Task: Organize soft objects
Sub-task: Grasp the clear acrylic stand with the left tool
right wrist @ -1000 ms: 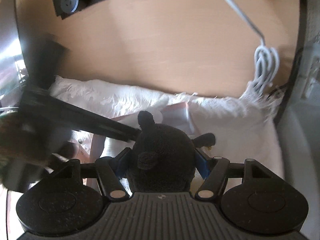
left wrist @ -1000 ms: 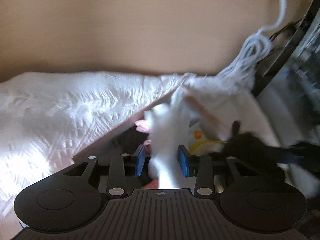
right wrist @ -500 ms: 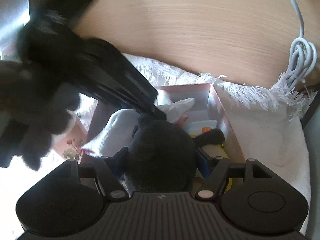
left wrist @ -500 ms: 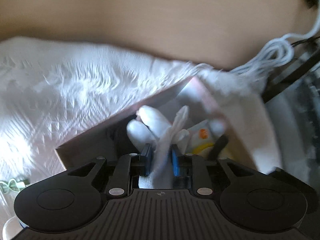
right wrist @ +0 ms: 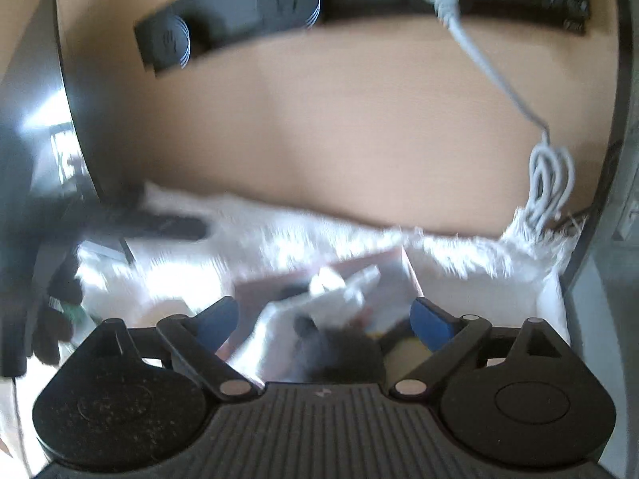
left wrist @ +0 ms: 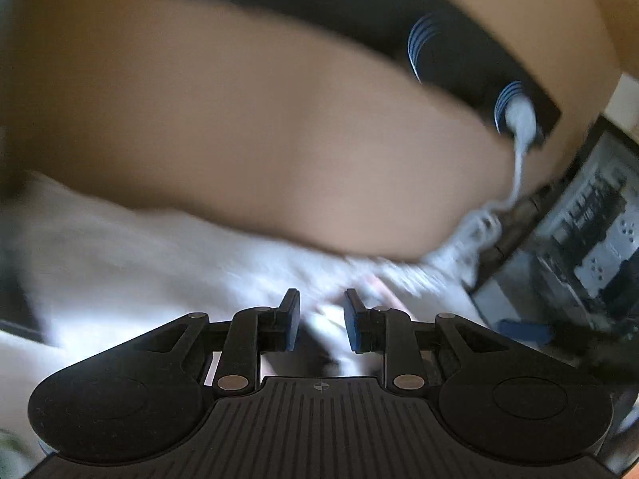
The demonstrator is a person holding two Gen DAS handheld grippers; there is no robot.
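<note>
Both views are blurred by motion. In the right wrist view, a pink box point(right wrist: 393, 265) sits on a white fringed cloth point(right wrist: 479, 259). A white plush toy point(right wrist: 339, 291) and a black plush toy point(right wrist: 347, 353) lie in the box. My right gripper point(right wrist: 325, 319) is open and empty above them, its blue pads wide apart. In the left wrist view, my left gripper point(left wrist: 321, 319) is open and empty, its pads a small gap apart, over the white cloth point(left wrist: 139, 271).
A wooden desk surface point(right wrist: 339, 127) lies beyond the cloth. A black power strip point(right wrist: 279, 4) with a white plug and coiled white cable point(right wrist: 549, 183) sits at the back. A dark computer case point(left wrist: 591, 223) stands at the right.
My left gripper let go of the white plush toy and my right gripper let go of the black plush toy. Both opened and pulled back; the toys now lie in the box.
</note>
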